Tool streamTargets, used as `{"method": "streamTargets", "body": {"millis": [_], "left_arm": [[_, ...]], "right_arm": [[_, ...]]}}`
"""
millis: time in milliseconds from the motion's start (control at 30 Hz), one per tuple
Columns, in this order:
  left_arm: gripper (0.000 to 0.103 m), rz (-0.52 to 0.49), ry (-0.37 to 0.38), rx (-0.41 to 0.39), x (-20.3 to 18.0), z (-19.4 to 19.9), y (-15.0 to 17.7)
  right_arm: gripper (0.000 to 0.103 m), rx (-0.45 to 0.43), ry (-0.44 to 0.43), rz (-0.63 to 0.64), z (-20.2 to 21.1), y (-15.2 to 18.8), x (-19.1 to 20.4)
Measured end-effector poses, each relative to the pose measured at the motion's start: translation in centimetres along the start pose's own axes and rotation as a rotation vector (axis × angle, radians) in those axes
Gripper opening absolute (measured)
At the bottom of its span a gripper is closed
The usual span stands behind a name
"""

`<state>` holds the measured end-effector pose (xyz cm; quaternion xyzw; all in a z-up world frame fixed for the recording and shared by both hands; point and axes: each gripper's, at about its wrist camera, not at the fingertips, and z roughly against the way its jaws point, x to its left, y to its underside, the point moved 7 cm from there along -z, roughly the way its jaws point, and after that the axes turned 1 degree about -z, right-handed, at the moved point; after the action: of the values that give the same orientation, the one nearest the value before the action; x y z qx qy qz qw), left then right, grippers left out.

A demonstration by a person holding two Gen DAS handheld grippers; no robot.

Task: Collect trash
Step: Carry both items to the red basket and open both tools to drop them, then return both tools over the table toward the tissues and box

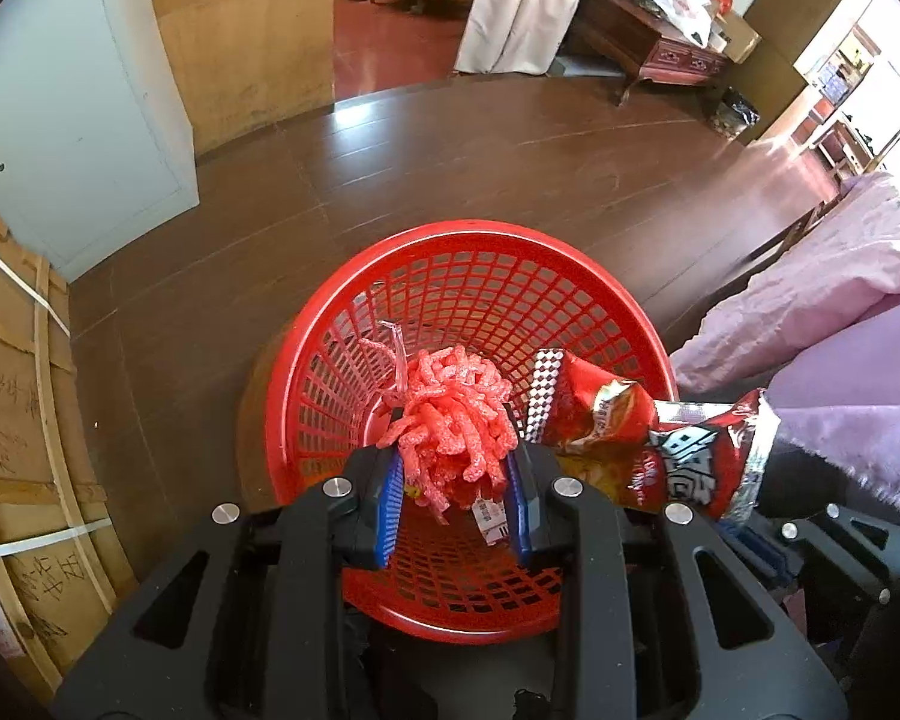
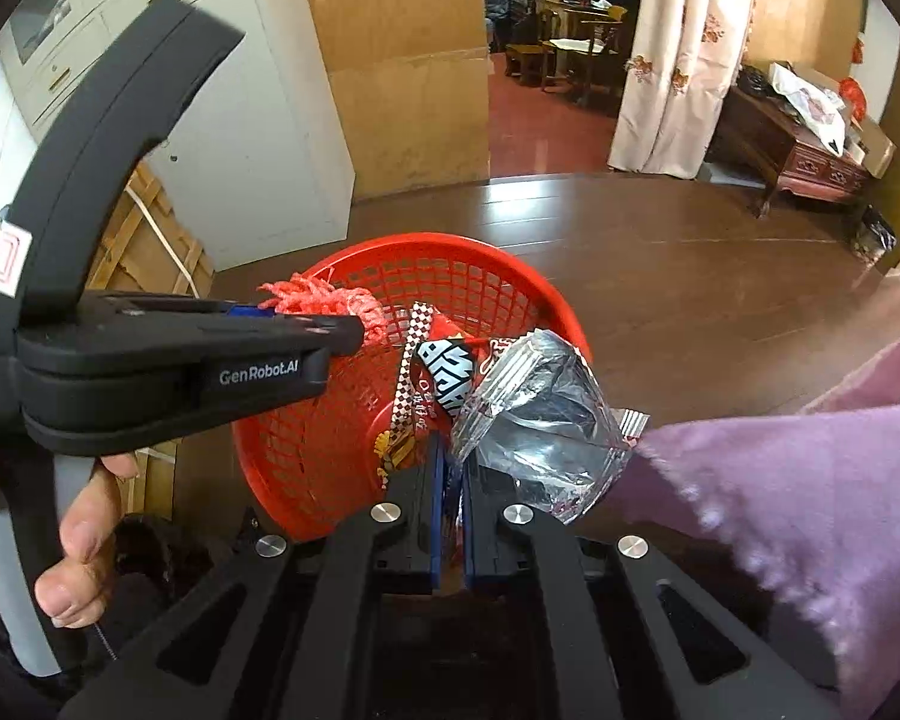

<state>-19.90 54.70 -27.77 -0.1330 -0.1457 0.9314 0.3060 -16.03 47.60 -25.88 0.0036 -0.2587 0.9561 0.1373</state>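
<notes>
**Red basket waits under two loaded grippers**

Red plastic lattice fills the lower middle of both views: the basket (image 1: 600,312) stands on the dark wood floor (image 1: 450,150), its mouth directly under the trash. The left gripper (image 1: 456,480) is clenched on a bundle of pink foam netting (image 1: 450,414), which hangs between the blue pads over the basket's inside. The right gripper (image 2: 448,498) is clamped nearly shut on a red snack wrapper (image 2: 444,384), whose silver lining fans out toward the right of its frame, partly over the rim.

To do the drop well, I judge each load should be inside the rim before letting go; the wrapper, light and wide, could catch the edge and slide out.

Both grippers point steeply downward. At lower left of the right wrist view a hand (image 2: 78,546) grips the left tool's handle.
</notes>
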Motion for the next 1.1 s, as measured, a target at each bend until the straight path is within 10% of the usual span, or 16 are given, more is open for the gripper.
{"method": "streamTargets", "body": {"millis": [167, 300, 633, 1100], "left_arm": [[0.034, 0.003, -0.002, 0.006, 0.1, 0.0, -0.1], [0.066, 0.019, -0.013, 0.003, 0.2, 0.8, -0.3], [0.075, 0.075, 0.025, -0.065, 0.3, 5.0, -1.1], [0.085, -0.060, 0.106, -0.304, -7.7, 17.0, -1.7]], "right_arm": [[0.008, 0.005, -0.006, 0.033, -0.5, -0.2, 0.4], [0.039, -0.012, 0.009, 0.028, -0.3, -0.6, -0.1], [0.040, -0.035, -0.086, -0.003, 3.6, -0.2, 0.1], [0.055, -0.297, -0.010, -0.095, 21.6, 1.5, -4.6]]}}
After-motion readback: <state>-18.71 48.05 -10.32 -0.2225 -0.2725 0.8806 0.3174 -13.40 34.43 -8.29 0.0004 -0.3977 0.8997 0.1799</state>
